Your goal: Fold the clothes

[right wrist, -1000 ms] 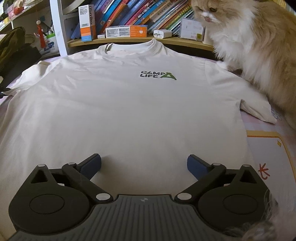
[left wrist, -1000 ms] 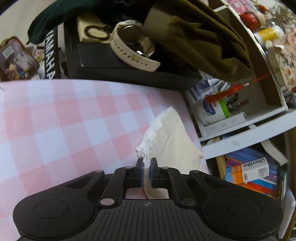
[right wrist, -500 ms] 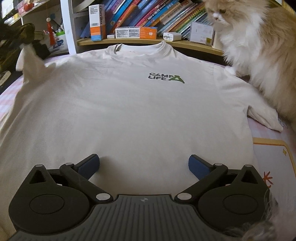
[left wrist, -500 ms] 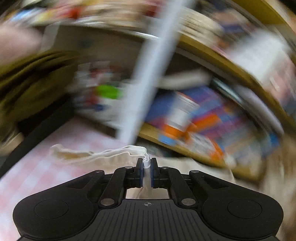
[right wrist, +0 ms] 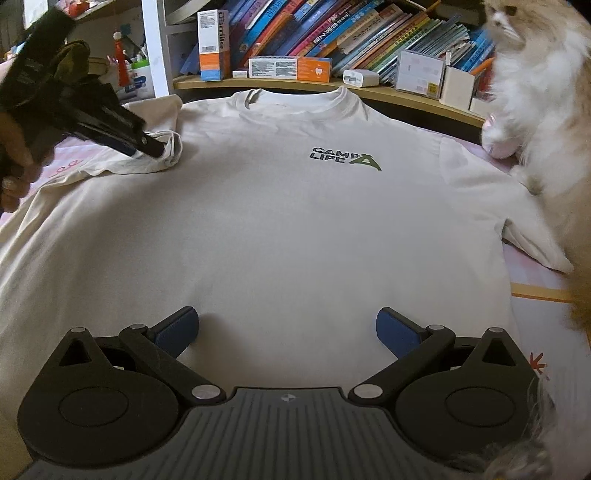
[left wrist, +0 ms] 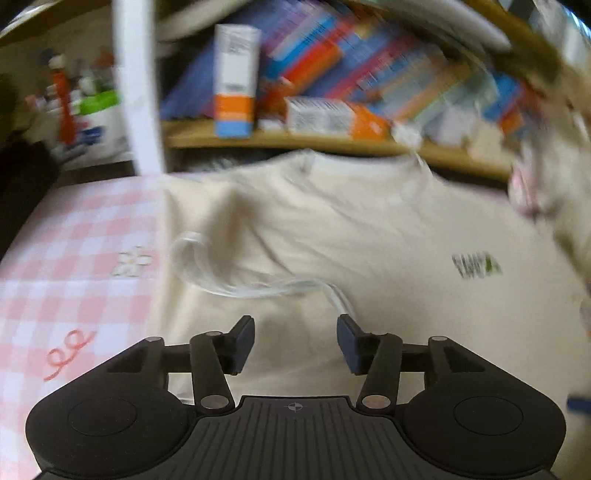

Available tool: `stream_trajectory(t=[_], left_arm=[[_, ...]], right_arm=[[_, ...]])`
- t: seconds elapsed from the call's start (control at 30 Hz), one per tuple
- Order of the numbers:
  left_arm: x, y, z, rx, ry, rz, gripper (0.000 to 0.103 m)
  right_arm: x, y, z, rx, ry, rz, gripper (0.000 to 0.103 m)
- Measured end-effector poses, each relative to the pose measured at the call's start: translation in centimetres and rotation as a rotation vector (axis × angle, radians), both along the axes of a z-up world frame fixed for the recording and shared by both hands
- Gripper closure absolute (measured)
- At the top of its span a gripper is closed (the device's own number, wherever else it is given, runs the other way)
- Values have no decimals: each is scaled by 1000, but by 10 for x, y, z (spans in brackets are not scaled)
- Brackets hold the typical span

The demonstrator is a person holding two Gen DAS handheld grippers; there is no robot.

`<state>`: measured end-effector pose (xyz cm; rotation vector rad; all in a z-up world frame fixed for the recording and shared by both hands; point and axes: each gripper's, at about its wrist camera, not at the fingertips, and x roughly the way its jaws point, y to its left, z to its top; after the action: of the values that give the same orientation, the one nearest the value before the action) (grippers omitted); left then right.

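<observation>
**Left sleeve dropped onto shirt**

Your left gripper (left wrist: 295, 341) jaws are opening, nothing between them; a second ago they pinched the sleeve (right wrist: 162, 147), now folded inward on the cream T-shirt (right wrist: 280, 221). First fold looks done. Your right gripper (right wrist: 287, 330) hovers wide apart above the hem. Shirt lies flat, logo up, on the pink checked cloth (left wrist: 74, 258); cat (right wrist: 535, 110) at the other sleeve.

A: What lies under the right claw (right wrist: 287, 325)?
B: A pink checked cloth (left wrist: 77, 258) covers the surface, and a cream T-shirt (right wrist: 280, 229) lies flat on it, straight ahead of the claw.
A: And beyond it?
B: A wooden shelf (right wrist: 295, 85) carrying books (right wrist: 332, 33) and boxes (right wrist: 290, 68); a cat (right wrist: 543, 110) sits on the right.
</observation>
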<state>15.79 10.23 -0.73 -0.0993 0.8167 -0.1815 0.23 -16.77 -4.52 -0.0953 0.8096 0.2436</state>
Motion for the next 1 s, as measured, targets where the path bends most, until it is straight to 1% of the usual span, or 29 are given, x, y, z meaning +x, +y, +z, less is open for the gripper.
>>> stream_trajectory(t=[0.07,0.1,0.17,0.27,0.3,0.37,0.4,0.43,0.47,0.5,0.53,0.57,0.6,0.63,0.67,0.7,0.73,0.77,0.8,0.87,0.93,0.97,1.0], left_arm=[[4,11,5,-35,-26,69,52],[6,16,8,-52,-39,103,50],[14,16,11,-5,-49,145,47],[31,5,11,106,-34,144,47],[39,1,9,141,-28,157,49],[57,-4,4,184,-9,217,75],[67,-6,3,178,11,244,97],[76,-9,5,136,23,256,98],[85,-16,9,72,4,237,98],[89,-24,15,7,-28,187,97],[95,-33,22,-59,-49,104,93],[100,-41,29,-124,-69,15,79],[102,-44,35,-123,-75,-22,62],[104,-46,39,-111,-79,-50,39],[106,-48,44,-100,-83,-79,34],[103,-42,46,-100,-110,-85,34],[99,-32,45,-116,-125,-78,34],[94,-19,41,-132,-124,-53,34],[92,-8,34,-129,-118,-15,34],[82,22,19,-58,-79,92,37],[73,43,1,21,-34,158,40],[67,51,-8,40,-18,175,41],[61,58,-14,35,-6,189,43]], right_arm=[[0,0,0,1,-4,4,0],[0,-1,0,2,-6,6,0],[0,-1,-1,3,-8,10,0],[0,-1,-1,3,-10,12,0],[0,-1,-1,3,-10,12,0],[0,-1,-1,3,-11,12,0],[0,-1,-1,3,-11,12,0],[0,-1,-1,3,-11,12,0],[0,-1,-1,3,-12,12,0],[0,-1,-1,3,-12,12,0],[0,0,-2,3,-12,12,0],[0,-1,-2,2,-12,13,0],[0,-1,-1,2,-10,14,0],[1,-1,-1,1,-8,16,0],[1,-1,-1,1,-7,15,0],[0,-1,-1,1,-6,13,0],[0,-1,-1,0,-6,12,0],[0,0,-1,0,-5,10,0],[0,0,-1,0,-5,8,0],[0,0,-1,0,-3,5,0],[-1,0,-1,-1,-2,2,0],[-1,0,-1,-1,-2,0,0],[-1,0,-1,-1,-1,-1,0]])
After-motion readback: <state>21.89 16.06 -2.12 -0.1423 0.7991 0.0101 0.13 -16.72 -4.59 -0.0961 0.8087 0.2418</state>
